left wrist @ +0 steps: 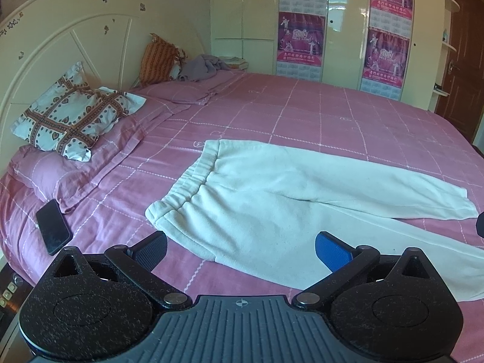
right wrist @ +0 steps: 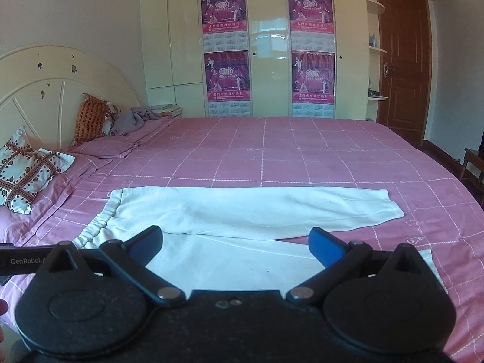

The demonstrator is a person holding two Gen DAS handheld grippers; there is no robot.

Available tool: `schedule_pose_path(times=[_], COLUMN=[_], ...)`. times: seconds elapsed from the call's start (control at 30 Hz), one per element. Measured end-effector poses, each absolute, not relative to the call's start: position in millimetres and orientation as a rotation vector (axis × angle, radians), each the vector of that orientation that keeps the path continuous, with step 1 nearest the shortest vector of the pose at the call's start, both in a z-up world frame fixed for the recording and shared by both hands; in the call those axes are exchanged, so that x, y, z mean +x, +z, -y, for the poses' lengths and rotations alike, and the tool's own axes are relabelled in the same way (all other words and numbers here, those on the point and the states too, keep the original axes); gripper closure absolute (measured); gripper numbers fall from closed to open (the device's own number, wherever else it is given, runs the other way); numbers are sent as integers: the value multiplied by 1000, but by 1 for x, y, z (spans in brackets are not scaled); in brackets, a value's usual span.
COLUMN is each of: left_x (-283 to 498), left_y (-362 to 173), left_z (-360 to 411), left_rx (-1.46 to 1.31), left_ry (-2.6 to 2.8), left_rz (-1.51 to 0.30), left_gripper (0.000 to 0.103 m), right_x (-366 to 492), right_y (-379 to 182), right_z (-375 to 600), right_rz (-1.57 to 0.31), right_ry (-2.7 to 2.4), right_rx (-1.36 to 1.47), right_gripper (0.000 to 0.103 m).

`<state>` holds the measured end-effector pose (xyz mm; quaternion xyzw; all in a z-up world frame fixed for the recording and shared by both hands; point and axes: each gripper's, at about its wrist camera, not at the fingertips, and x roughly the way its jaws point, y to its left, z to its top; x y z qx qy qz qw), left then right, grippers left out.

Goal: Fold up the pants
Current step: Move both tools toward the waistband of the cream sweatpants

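While jaws gape, white pants (left wrist: 272,193) flat on bed (left wrist: 302,109)

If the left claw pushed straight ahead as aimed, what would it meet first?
Most likely the white pants spread on the pink bed: the open left claw points at their near leg, though depth is unclear.

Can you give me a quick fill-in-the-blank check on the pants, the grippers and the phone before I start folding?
1. The pants lie flat on the pink ____.
2. Both the left gripper and the right gripper are ____, holding nothing.
3. The waistband points toward the ____ of the bed.
4. The phone lies beside a pink ____.

Missing words: bedspread; open; headboard; pillow
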<state>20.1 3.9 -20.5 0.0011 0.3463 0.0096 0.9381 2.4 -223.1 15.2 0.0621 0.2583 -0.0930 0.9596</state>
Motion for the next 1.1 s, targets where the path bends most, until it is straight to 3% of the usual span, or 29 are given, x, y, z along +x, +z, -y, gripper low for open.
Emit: schedule_pose_path(times=[1.1], left_x=[23], left_y=[-3], left_z=[-1], left_rx=[28], left_ry=[53], left_rz=[-675], left_gripper=[0], right_x=[14], right_y=[30], right_z=[223], right_rz=[-483], right_ry=[-232], right_rx=[44], right_gripper=[0])
